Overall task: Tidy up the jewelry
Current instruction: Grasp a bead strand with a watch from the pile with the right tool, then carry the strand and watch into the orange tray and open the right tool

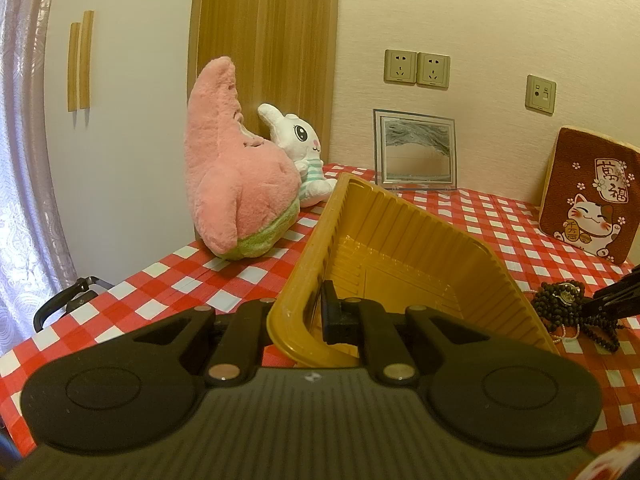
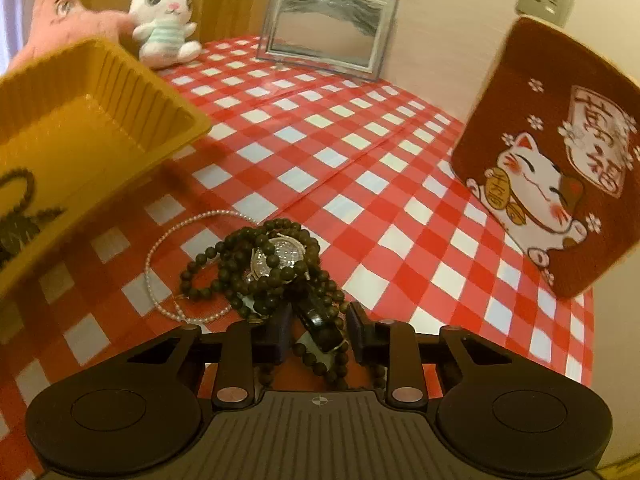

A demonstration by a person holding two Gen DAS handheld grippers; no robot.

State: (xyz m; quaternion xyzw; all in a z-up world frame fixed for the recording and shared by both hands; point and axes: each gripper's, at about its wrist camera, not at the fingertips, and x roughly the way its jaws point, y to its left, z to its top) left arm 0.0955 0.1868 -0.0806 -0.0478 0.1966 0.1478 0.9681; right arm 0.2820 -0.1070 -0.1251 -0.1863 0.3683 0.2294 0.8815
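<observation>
Table (image 2: 400, 168) under a red-and-white checked cloth carries everything here, its far edge against the wall. Along that far edge stand a pink star-shaped plush toy (image 1: 236, 184), a dark red cushion printed with a white lucky cat (image 2: 560, 160), a clear-framed sand picture (image 2: 328, 28) and a small white plush rabbit (image 2: 166, 20).

The yellow ribbed plastic tray (image 1: 400, 240) is tilted, its far end raised off the cloth, and the left gripper (image 1: 310, 312) has its fingers clamped on the tray's near rim, one inside the wall and one outside. In the right wrist view some dark beads seem to show through or reflect on its near wall; I cannot tell which.

The tangled heap of dark wooden bead strands (image 2: 272, 272) lies on the cloth just right of the tray, near the table's front edge. A silvery sparkling round piece (image 2: 280, 258) sits on top, and a thin white pearl strand (image 2: 168, 280) loops out on the tray side.

The right gripper (image 2: 318, 330) is the nearer one: its fingers stand apart, straddling the near end of the heap, with a dark glossy bangle-like piece (image 2: 320, 320) and bead loops between them. The heap's long axis runs away from the fingers, so a close here would likely catch only the near strands, the rest trailing. The tray's open mouth lies to the left of the heap.
</observation>
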